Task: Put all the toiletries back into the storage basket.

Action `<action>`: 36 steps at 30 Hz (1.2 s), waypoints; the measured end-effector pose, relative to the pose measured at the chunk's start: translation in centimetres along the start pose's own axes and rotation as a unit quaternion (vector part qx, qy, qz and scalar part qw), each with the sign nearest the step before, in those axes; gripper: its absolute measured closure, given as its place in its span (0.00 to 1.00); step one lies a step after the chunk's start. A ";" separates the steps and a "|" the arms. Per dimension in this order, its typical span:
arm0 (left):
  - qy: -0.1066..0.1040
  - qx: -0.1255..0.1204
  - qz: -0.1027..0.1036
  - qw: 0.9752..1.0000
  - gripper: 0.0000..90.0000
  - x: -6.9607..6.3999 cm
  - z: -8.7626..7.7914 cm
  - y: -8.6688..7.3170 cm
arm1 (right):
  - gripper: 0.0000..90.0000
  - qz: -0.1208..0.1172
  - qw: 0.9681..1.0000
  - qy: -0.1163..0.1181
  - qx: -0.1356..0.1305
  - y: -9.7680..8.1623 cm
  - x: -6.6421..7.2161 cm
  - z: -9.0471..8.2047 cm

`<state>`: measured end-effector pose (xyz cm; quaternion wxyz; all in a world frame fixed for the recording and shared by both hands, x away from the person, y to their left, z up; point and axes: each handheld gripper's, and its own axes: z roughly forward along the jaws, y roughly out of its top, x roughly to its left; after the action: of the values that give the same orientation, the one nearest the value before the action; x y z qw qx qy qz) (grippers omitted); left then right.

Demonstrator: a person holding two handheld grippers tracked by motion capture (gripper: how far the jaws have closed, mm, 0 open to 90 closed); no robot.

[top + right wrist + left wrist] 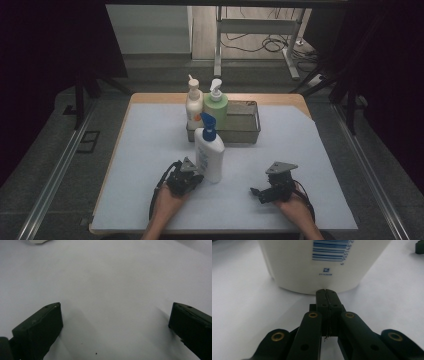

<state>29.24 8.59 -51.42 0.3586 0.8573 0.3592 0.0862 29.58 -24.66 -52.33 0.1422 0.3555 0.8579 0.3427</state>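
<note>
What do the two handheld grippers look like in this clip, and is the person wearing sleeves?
Both the left gripper and the right gripper are black, each topped by a grey three-cornered plate, with dark cables looping back by the wrists. Close up, the left one's linkage arms carry brass-ringed pivot holes; the right one's pads are flat black blocks. The forearms are bare, with no sleeves visible.

Light: dim overall, dark surround beyond the table (150, 150).
Shadows: soft, under both grippers.
Focus: bottle (317, 265) barcode slightly soft close up.
</note>
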 end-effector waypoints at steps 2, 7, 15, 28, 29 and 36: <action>0.000 0.002 0.004 1.000 0.99 -0.2 0.2 0.1 | 0.00 0.000 1.000 0.000 0.000 0.0 0.0 0.0; 0.000 0.003 0.009 1.000 0.99 -0.6 0.4 0.4 | 0.00 0.000 1.000 0.000 0.000 0.0 0.0 0.0; 0.002 0.005 0.013 1.000 0.89 -0.7 -0.1 0.1 | 0.00 0.000 1.000 0.002 0.002 0.0 0.0 0.0; 0.004 -0.002 0.003 1.000 0.56 -0.7 -1.4 -1.2 | 0.05 0.008 1.000 0.008 0.007 0.4 0.0 -0.2; 0.005 -0.002 -0.005 1.000 0.54 -0.6 -1.7 -1.5 | 0.08 0.011 1.000 0.015 0.005 0.5 0.0 -0.3; 0.018 -0.004 -0.018 1.000 0.36 -0.4 -2.6 -2.7 | 0.08 0.004 1.000 0.018 0.003 0.9 0.4 -0.7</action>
<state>26.39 11.02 -51.28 0.3574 0.8474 0.3806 0.0962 29.47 -24.23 -51.19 0.1238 0.3533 0.8600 0.3468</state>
